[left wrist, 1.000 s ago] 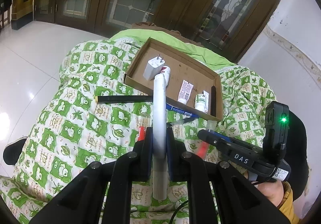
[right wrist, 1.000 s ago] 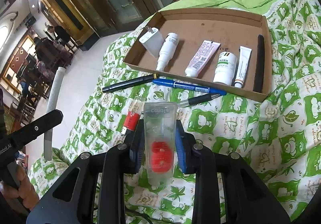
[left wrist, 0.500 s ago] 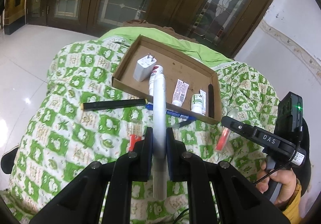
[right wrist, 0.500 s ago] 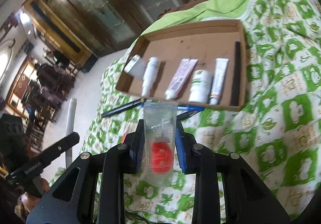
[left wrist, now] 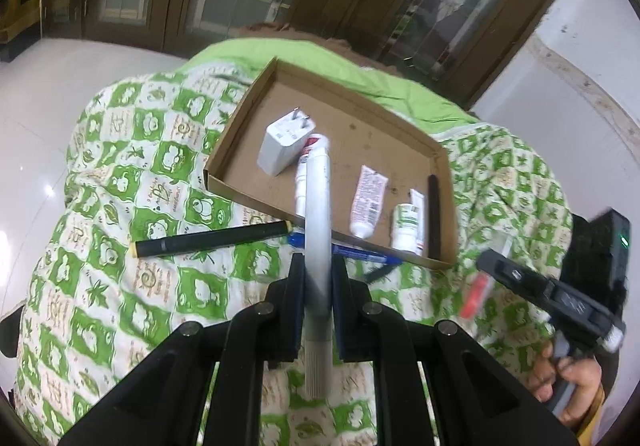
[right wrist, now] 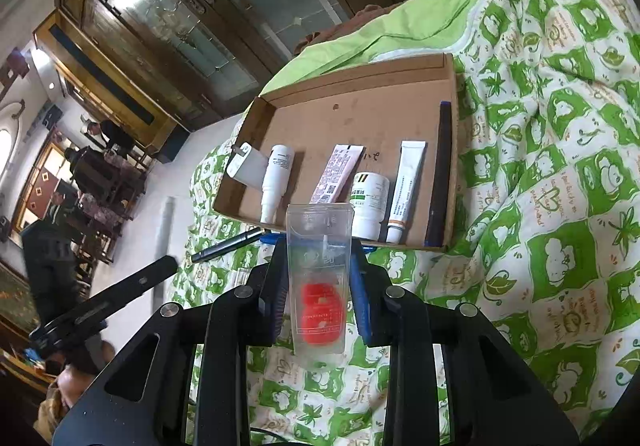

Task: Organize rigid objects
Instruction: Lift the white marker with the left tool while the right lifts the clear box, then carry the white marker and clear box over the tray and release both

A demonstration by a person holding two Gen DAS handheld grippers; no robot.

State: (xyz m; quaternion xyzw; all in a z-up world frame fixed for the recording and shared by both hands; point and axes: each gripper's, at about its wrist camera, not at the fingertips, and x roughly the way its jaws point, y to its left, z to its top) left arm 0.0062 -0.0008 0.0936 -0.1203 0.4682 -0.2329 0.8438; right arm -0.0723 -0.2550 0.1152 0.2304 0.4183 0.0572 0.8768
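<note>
The left hand-held gripper (left wrist: 318,278) is clamped on a long grey marker (left wrist: 318,230), whose far end reaches over the near wall of the cardboard tray (left wrist: 236,150) ahead. Left of it a black pen (left wrist: 212,240) lies on the green quilt (left wrist: 120,174). The right hand-held gripper (right wrist: 319,278) grips a clear plastic case (right wrist: 320,274) with a red insert, just short of the tray (right wrist: 360,84), where a white bottle (right wrist: 370,204) lies ahead.
</note>
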